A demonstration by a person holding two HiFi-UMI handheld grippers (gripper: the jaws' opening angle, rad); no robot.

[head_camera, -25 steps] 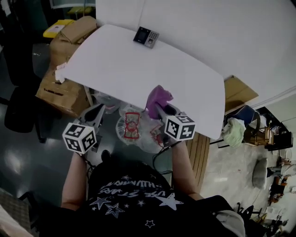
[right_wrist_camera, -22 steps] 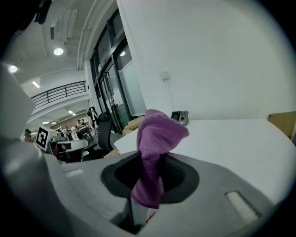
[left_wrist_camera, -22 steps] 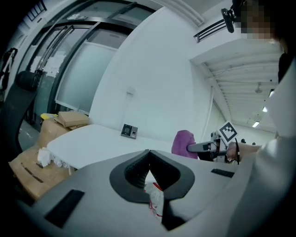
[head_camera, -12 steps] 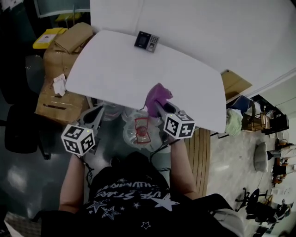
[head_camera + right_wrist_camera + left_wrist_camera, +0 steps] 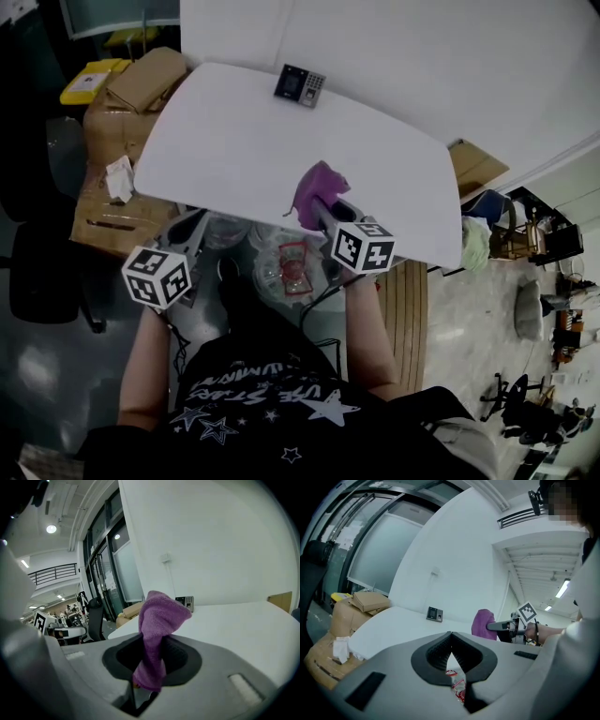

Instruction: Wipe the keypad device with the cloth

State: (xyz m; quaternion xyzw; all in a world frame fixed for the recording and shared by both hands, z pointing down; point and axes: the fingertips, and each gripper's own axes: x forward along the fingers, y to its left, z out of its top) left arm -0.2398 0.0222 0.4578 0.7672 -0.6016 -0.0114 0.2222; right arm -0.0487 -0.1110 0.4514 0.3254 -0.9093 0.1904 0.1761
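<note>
**Arms.** Both forearms reach forward from the person's body, elbows bent, and the grippers are level with the near edge of the white table (image 5: 234,150).
- The left gripper (image 5: 199,225) sits low and outside the table's near-left edge, over the floor.
- The right gripper (image 5: 321,202) is raised over the table's near edge and angled towards the far side.

**Left gripper.** Its jaws are closed tip to tip (image 5: 451,641) with nothing held. A clear plastic bag with red print (image 5: 457,686) shows through the gap below the tips.

**Right gripper.** Its jaws (image 5: 149,656) are clamped on the purple cloth (image 5: 157,620). The cloth stands up out of them in a bunched fold, with a short end hanging below the pads.

**Keypad device.** A dark unit (image 5: 300,84) lies flat at the table's far edge, near the wall.
- It is well apart from both grippers.
- It lies ahead of the cloth (image 5: 319,187), across the bare tabletop.

**Shown in one view only.**
- The head view alone shows the whole table outline, the plastic bag (image 5: 291,267) below its near edge, and the cardboard boxes (image 5: 141,80) stacked at the left.
- The left gripper view alone shows the cloth (image 5: 483,623) from the side, with the device (image 5: 435,614) to its left.
- The right gripper view alone shows the cloth's top overlapping the device (image 5: 186,603) in line of sight, and an office chair (image 5: 96,616) beyond the table.
</note>
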